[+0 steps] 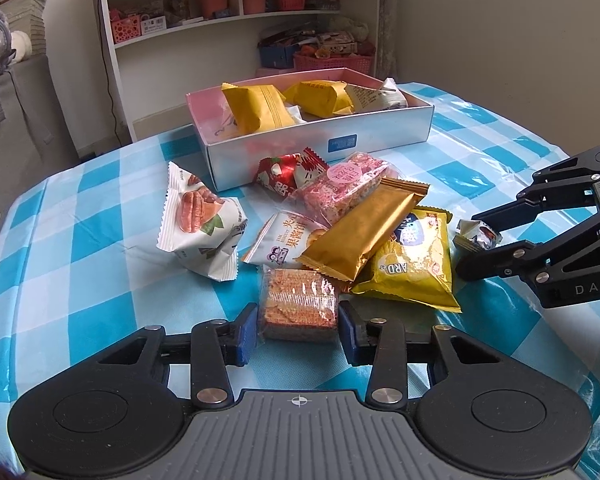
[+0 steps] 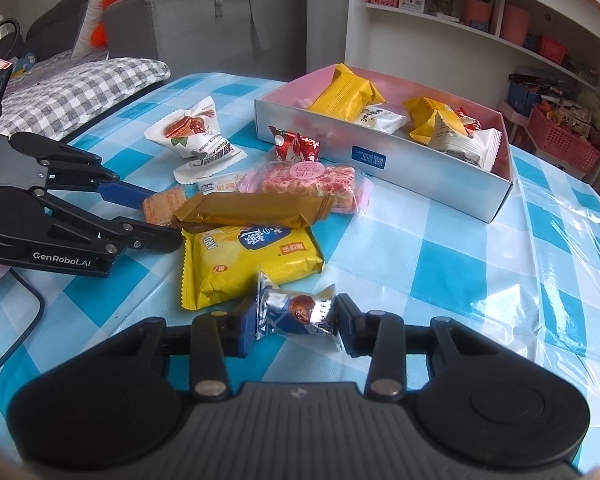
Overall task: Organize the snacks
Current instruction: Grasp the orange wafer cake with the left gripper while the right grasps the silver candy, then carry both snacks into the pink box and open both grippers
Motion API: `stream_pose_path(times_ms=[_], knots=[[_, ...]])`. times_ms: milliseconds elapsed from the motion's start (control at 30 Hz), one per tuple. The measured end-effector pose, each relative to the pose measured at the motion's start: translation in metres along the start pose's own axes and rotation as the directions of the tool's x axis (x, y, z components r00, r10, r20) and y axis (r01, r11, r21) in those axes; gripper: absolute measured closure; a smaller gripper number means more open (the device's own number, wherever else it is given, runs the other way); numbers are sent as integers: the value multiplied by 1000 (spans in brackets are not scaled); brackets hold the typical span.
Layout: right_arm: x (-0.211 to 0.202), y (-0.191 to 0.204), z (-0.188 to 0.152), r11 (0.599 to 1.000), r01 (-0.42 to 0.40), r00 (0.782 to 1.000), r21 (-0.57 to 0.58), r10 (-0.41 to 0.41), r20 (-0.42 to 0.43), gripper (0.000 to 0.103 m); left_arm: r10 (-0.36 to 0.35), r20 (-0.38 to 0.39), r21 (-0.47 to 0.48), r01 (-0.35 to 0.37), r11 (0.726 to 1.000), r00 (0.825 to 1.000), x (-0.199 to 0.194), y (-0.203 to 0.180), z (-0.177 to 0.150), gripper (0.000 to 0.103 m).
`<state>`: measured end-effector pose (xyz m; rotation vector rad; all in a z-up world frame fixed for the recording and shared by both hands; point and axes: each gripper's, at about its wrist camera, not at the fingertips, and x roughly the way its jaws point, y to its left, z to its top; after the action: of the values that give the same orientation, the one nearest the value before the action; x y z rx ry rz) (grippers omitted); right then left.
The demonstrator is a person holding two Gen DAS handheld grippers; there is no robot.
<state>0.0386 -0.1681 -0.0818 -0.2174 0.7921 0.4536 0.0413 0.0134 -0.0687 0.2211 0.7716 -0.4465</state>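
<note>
A: Your left claw (image 1: 298,326) brackets the wafer (image 1: 298,310), pads at its two short sides, barely touching. Contact?

B: Can't tell if they press. Your right claw (image 2: 296,326) pinches the truffle (image 2: 298,314) by its twisted ends, low on the surface (image 2: 440,280).

A: Where's the box (image 2: 384,160)?

B: Far and right of the truffle, long axis slanting far-left to near-right. For the wafer, straight beyond the pile.
</note>
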Motion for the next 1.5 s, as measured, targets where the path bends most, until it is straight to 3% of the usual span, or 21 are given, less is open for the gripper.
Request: stream_pose_path(times_ms=[733, 1033, 1500], knots=[[-16, -4, 28, 999, 24, 998, 34, -26, 64, 67, 27, 6, -81, -26, 996, 1000, -46, 9, 10, 65], [-9, -3, 40, 997, 52, 998, 56, -55, 42, 67, 50, 23, -94, -47, 994, 999, -43, 12, 28, 65], [0, -30, 79, 987, 77, 991, 142, -92, 102, 67, 63, 71, -170, -50, 984, 995, -11, 13, 81, 65]])
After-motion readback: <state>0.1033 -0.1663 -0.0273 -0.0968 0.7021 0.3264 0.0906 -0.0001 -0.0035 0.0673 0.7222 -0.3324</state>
